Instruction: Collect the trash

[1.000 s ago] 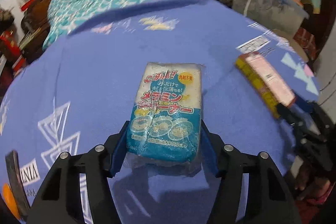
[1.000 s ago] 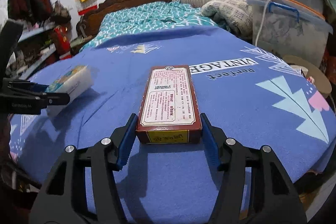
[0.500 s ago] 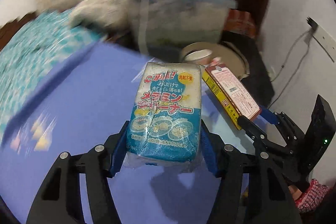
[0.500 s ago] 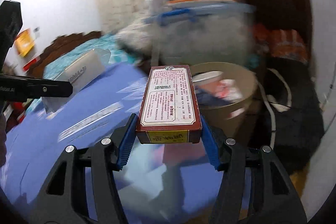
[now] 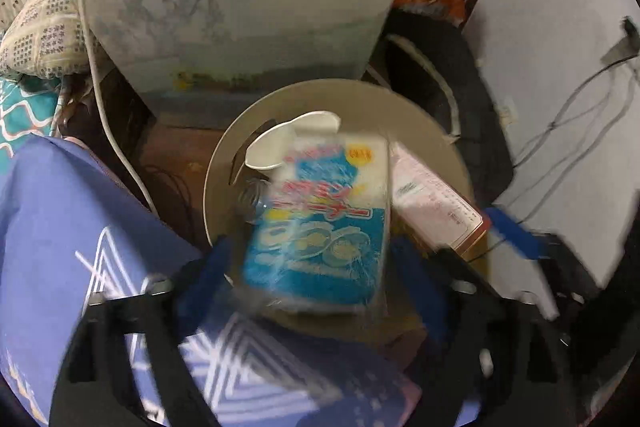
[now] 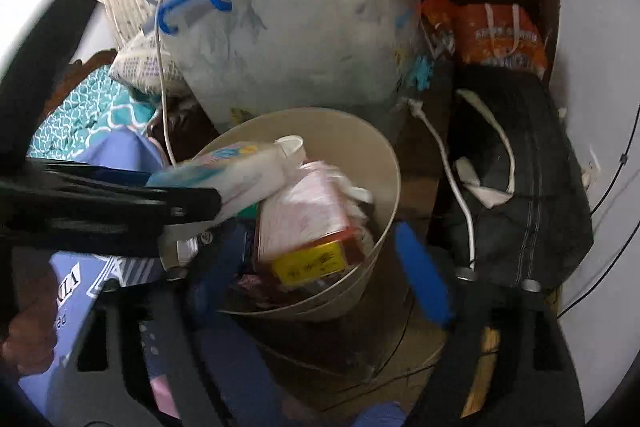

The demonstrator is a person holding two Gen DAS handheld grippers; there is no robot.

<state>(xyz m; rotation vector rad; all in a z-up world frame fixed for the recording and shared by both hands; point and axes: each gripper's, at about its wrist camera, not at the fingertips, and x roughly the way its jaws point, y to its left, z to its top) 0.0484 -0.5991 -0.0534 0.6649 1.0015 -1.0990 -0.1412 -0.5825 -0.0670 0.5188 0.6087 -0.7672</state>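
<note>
A beige round trash bin (image 5: 224, 163) (image 6: 384, 155) stands on the floor beside the bed. My left gripper (image 5: 316, 267) is open over the bin; the blue-and-white sponge packet (image 5: 320, 219) sits loose between its spread fingers, tilting into the bin, and it also shows in the right wrist view (image 6: 236, 171). My right gripper (image 6: 320, 267) is open; the red-and-yellow box (image 6: 308, 231) lies free inside the bin, and it shows in the left wrist view (image 5: 436, 203). A white cup (image 5: 292, 139) lies in the bin.
A clear storage tub with a blue handle (image 5: 240, 7) (image 6: 304, 39) stands behind the bin. The blue bedsheet (image 5: 60, 227) is at the left. A black bag (image 6: 520, 167) and an orange bag (image 6: 500, 35) are at the right, by a white wall with cables.
Both grippers swung from over the bed to above the bin. Both have opened, and the sponge packet and the box have dropped from their grip into the bin.
</note>
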